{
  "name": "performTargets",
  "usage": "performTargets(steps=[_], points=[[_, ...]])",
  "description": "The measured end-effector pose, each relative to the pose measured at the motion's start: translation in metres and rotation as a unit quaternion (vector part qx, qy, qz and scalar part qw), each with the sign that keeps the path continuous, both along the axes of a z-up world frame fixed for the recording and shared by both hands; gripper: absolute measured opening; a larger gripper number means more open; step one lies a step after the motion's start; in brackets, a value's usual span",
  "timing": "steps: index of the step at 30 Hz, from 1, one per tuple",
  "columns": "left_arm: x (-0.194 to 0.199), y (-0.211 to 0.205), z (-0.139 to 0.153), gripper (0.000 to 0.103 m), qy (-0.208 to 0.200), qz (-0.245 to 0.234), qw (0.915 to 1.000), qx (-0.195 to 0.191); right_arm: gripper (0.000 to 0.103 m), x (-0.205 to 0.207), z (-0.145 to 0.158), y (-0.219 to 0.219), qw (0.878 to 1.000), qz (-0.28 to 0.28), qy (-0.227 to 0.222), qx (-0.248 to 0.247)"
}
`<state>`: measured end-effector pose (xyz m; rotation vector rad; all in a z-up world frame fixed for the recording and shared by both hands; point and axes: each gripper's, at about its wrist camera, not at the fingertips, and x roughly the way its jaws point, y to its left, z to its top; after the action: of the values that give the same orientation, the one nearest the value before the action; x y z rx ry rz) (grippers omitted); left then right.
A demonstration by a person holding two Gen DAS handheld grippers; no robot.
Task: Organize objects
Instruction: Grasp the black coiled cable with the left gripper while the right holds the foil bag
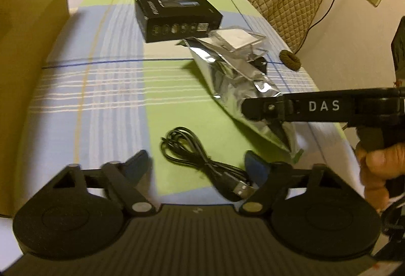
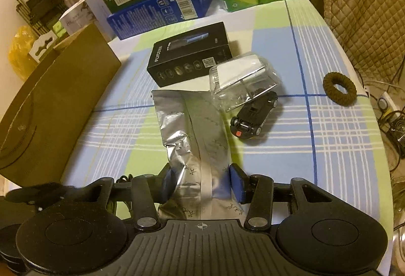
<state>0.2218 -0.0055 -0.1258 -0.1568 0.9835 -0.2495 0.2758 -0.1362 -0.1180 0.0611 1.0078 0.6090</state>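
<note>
Since the silver foil pouch (image 2: pixel 200 139) is thin crinkled film, it will likely be light, soft and slippery, folding under its own weight if lifted from 1 end; judged best taken across a flat section near the bottom seal or mid-body, where the 2 pads can pinch doubled film. It lies on the checked cloth of the surface (image 2: pixel 341 134), near end between the fingers of the right hand-held gripper (image 2: pixel 201 186), far end close by the black retail box (image 2: pixel 189 54). Right hand-held gripper: jaws part-way apart, straddling the pouch, blue pads (image 2: pixel 236 183) at or just beside its edges; contact not certain, so grip cannot be confirmed. Left hand-held gripper (image 1: pixel 200 167): jaws wide apart, holding nothing, poised over the coiled black USB cable (image 1: pixel 202 159), which is limp and will likely dangle unless taken at the bundled middle. Beside the pouch, a clear plastic case (image 2: pixel 243 78) overlaps a small black toy car (image 2: pixel 254 115); a brown hair tie (image 2: pixel 339 89) sits well apart. Hidden or unclear: pouch contents, its near end under the gripper body, the inside of the cardboard box (image 2: pixel 55 104) at left, and the case contents, blurred by glare
</note>
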Motion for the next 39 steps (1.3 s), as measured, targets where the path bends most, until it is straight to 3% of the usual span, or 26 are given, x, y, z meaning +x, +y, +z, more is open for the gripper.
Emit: performTargets(steps=[3,4,5,7,10,13,15,18,23,27,29,36,37,39], points=[[0.002,-0.003,-0.004,0.055,0.002,-0.001,0.9999,0.011,0.045,0.000,-0.001,0.000,1.000,0.001,0.000,0.001],[0.002,-0.002,-0.004,0.041,0.000,-0.003,0.9998,0.019,0.045,0.000,-0.001,0.001,1.000,0.004,-0.002,-0.002],[0.002,0.000,-0.003,0.034,0.000,-0.006,0.9997,0.023,0.045,-0.001,-0.001,0.002,1.000,0.007,-0.004,-0.005],[0.003,0.008,-0.002,0.028,0.008,-0.016,0.9995,0.025,0.045,-0.003,0.000,0.005,1.000,0.011,-0.009,-0.014],[-0.001,0.016,0.004,0.014,0.003,-0.030,0.9969,0.073,0.045,-0.013,0.001,0.009,1.000,0.013,-0.009,-0.027],[-0.006,0.027,0.004,0.014,0.005,-0.033,0.9959,0.084,0.050,-0.023,0.000,0.015,0.999,0.026,-0.010,-0.035],[-0.010,0.032,0.002,0.015,0.005,-0.029,0.9960,0.085,0.059,-0.025,-0.001,0.019,0.999,0.036,-0.014,-0.036],[-0.015,0.033,-0.002,0.021,0.001,-0.026,0.9956,0.090,0.065,-0.022,-0.002,0.020,0.999,0.030,-0.016,-0.033],[-0.014,0.033,-0.002,0.021,-0.006,-0.033,0.9945,0.099,0.069,-0.020,-0.008,0.026,0.998,0.036,-0.016,-0.052],[-0.011,0.036,-0.002,0.019,-0.003,-0.033,0.9946,0.098,0.069,-0.018,-0.010,0.030,0.997,0.040,-0.024,-0.063],[-0.010,0.036,-0.002,0.012,-0.002,-0.034,0.9940,0.104,0.069,-0.017,-0.011,0.035,0.995,0.044,-0.037,-0.079],[-0.010,0.041,-0.001,0.010,0.002,-0.029,0.9952,0.094,0.068,-0.016,-0.023,0.052,0.987,0.070,-0.058,-0.135],[-0.010,0.041,-0.001,0.010,0.002,-0.029,0.9953,0.092,0.065,-0.016,-0.023,0.052,0.988,0.065,-0.056,-0.133],[-0.012,0.042,-0.001,0.010,0.003,-0.028,0.9957,0.089,0.050,-0.015,-0.020,0.050,0.990,0.052,-0.049,-0.125]])
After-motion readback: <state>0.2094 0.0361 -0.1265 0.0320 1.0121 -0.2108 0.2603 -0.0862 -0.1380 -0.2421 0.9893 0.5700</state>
